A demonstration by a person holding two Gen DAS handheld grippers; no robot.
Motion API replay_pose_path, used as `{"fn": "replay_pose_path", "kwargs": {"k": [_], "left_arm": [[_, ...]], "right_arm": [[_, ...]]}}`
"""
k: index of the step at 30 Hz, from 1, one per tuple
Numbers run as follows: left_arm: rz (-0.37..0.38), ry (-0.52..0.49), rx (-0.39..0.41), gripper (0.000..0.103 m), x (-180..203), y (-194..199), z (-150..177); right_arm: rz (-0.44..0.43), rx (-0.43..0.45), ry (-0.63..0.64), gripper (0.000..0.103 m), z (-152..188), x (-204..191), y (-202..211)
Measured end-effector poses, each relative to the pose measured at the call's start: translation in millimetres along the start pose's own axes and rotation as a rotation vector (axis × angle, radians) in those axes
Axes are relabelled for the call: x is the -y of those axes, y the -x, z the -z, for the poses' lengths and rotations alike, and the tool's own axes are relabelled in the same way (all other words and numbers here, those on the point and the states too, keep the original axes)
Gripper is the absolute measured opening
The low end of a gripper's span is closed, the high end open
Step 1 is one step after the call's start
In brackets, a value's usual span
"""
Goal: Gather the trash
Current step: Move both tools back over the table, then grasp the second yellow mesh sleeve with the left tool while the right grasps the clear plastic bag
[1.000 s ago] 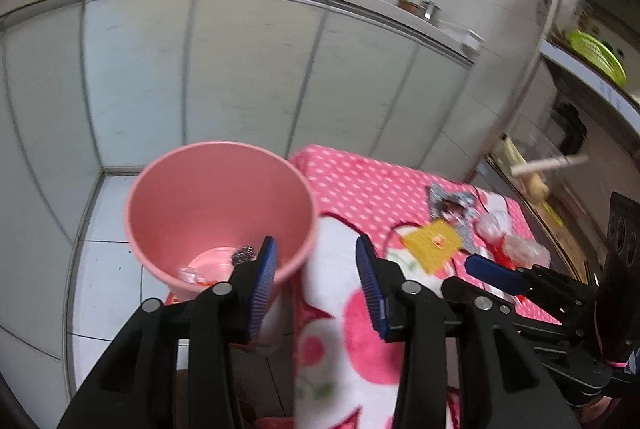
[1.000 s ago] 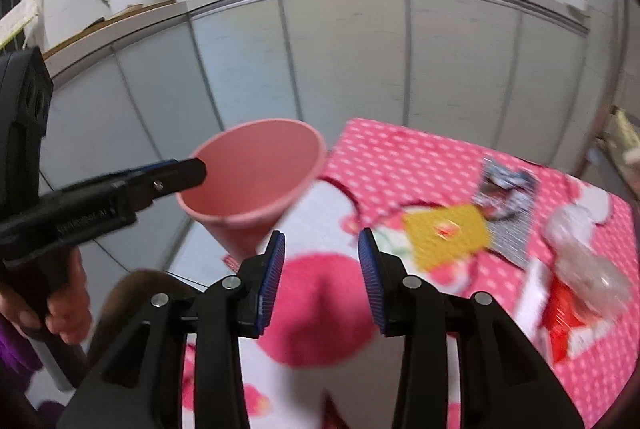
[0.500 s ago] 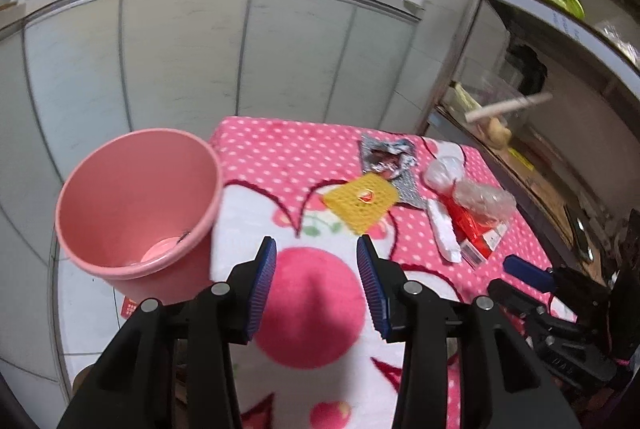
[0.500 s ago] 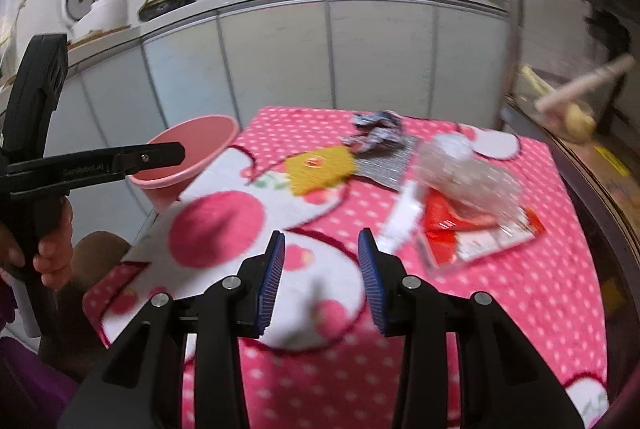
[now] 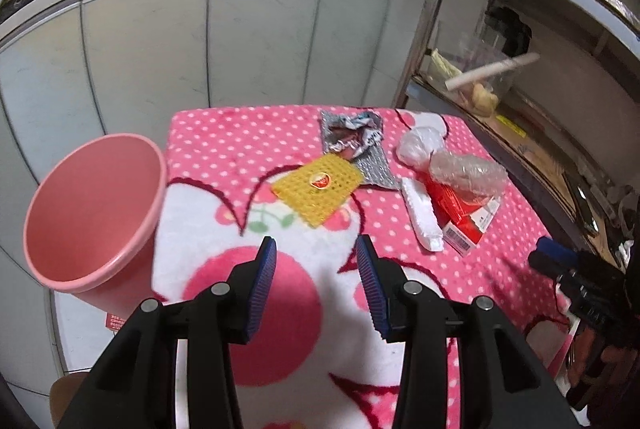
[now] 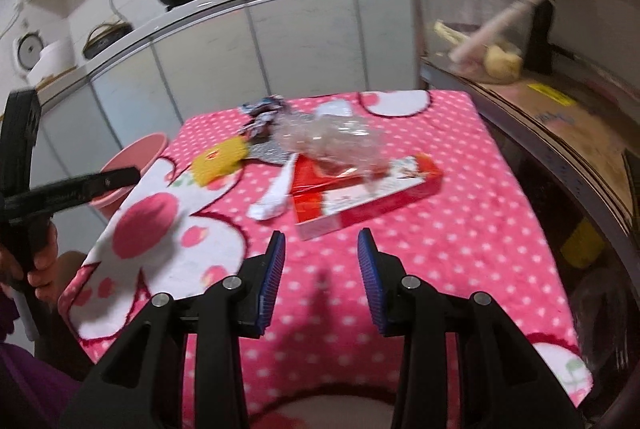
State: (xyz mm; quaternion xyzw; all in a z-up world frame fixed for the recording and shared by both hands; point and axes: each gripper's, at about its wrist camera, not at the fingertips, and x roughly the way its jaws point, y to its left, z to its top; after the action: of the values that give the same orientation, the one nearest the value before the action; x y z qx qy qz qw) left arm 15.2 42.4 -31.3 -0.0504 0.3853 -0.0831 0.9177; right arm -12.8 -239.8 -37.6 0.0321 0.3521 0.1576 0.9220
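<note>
your left gripper [image 5: 316, 271] hangs over the near part of the pink dotted cloth [image 5: 248, 133], jaws apart with nothing between them. your right gripper [image 6: 321, 265] is also spread and empty, just short of the red box [image 6: 360, 197]. the trash lies together toward the far right of the cloth: a yellow mesh pad [image 5: 318, 187], a crumpled foil wrapper [image 5: 352, 137] beyond it, a white packet [image 5: 422, 215] beside the box, and clear plastic [image 5: 466, 175] on top of the box. the pink bin [image 5: 92, 205] stands at the cloth's left edge, mouth open.
</note>
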Motion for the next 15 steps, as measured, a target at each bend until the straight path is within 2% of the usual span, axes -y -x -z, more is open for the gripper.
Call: {"fn": "replay_pose_path", "kwargs": {"k": [4, 11, 15], "left_arm": [[0.0, -0.032, -0.028, 0.041, 5.1, -14.4, -5.9], [0.022, -0.062, -0.047, 0.041, 7.5, -44.1, -37.1], [-0.006, -0.119, -0.039, 0.041, 11.8, -65.2, -50.3]], "right_arm": [[0.008, 0.005, -0.037, 0.038, -5.6, 15.7, -1.1], [0.009, -0.009, -0.04, 0.038, -12.3, 22.0, -8.7], [-0.002, -0.025, -0.041, 0.038, -15.6, 22.3, -13.4]]}}
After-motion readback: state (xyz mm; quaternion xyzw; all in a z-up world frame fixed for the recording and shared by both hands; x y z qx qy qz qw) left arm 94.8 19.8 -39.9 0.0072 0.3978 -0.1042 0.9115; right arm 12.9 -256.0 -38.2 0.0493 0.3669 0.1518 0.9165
